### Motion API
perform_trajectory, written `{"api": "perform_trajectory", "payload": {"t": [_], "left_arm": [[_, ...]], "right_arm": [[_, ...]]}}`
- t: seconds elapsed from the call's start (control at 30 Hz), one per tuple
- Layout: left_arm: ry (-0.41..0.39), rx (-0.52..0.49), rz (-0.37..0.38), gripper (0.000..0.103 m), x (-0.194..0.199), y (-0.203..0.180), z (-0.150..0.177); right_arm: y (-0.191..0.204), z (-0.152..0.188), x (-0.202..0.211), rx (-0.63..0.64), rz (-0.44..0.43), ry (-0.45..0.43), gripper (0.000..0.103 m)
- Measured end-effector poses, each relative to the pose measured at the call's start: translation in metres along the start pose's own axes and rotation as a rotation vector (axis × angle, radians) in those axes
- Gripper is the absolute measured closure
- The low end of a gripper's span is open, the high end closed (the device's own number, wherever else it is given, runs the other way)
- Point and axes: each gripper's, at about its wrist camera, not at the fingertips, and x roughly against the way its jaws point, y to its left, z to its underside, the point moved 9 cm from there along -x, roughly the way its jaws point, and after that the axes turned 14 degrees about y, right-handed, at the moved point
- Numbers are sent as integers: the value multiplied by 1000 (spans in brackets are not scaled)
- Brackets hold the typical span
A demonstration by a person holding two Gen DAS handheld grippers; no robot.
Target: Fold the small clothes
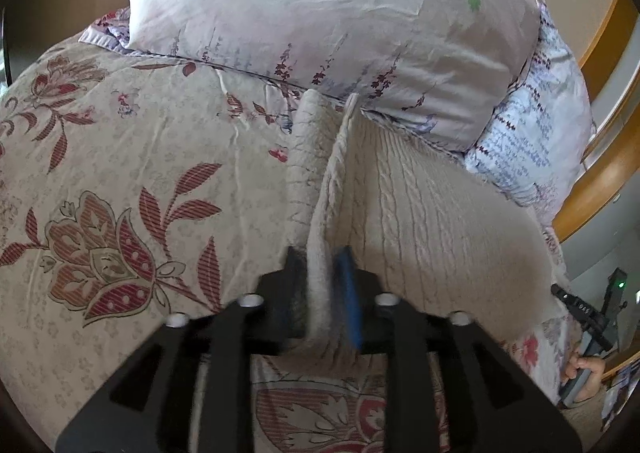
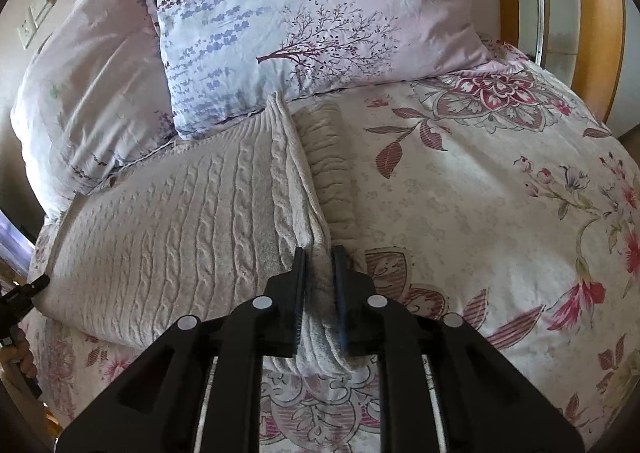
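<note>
on the bed (image 1: pixel 100 157), just below the pillows (image 1: pixel 320 13): cream cable-knit sweater (image 1: pixel 432 213), lying on the flowered cover and touching the lower pillow edge at its far end. left edge of sweater lifted into a raised fold, pinched between the two fingers of the left hand-held gripper (image 1: pixel 322 269); blue pad visible on the right finger, cloth filling the narrow gap. right edge lifted the same way, pinched by the right hand-held gripper (image 2: pixel 320 273), fingers pressed together on the knit; a ribbed part hanging just beside the fold on its right. middle of sweater resting flat between the two grips. seen also from the right wrist view: sweater (image 2: pixel 180 233), pillows (image 2: pixel 280 33), bed (image 2: pixel 500 213). wooden bed frame (image 1: pixel 592 193) at the right, behind the pillows.
</note>
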Motion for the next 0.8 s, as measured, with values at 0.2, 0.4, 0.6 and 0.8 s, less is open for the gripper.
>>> {"api": "perform_trajectory", "payload": {"t": [0.2,0.4,0.6,0.8], "left_arm": [[-25,62,52,34,11,5,-19],[20,127,125,34,-3,4,-41],[59,161,163,36,-22,1,-51],[58,160,151,38,-34,-3,-54]], "right_arm": [[0,-4,14,-31,-5,-47,32],[18,-5,27,27,-14,-90,31],[35,0,32,97,-13,-102,30],[44,3,32,132,-6,-105,29]]}}
